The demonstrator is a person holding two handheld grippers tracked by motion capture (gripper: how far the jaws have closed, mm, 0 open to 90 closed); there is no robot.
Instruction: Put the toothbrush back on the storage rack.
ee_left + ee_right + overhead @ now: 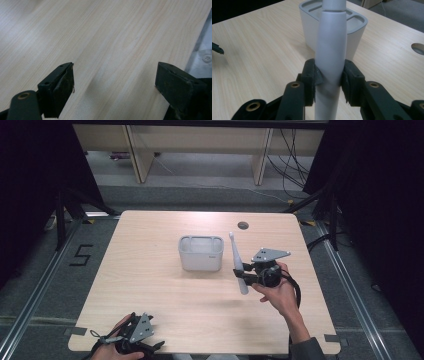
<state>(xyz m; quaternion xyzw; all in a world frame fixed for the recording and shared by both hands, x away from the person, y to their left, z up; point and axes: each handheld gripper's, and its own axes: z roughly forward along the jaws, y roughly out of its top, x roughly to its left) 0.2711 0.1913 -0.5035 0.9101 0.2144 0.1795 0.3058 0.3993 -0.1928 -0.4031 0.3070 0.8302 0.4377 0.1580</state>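
Held thing: we see a long, pale grey, tapering plastic handle (pixel 238 262) clamped in the right gripper (pixel 246 274); what tool it belongs to we cannot tell, as its ends are too small or blurred to read.
Right gripper: its two black jaws press on the handle from both sides, gripping it part-way along so that a long stretch stands out beyond them, which we judge gives reach for lowering one end into a slot.
Where the handle is: it hangs just above the light wooden table (pixel 150 285), close beside the right wall of the holder, not touching it.
Holder: a pale grey, rounded-rectangular plastic caddy with open compartments on top (pixel 201 253) stands upright mid-table, mouths up, we think so that it can take the handle from above.
Left gripper: the left gripper (pixel 136 334) rests at the near table edge, jaws wide apart with nothing between them, well apart from the caddy, likely parked out of the way.
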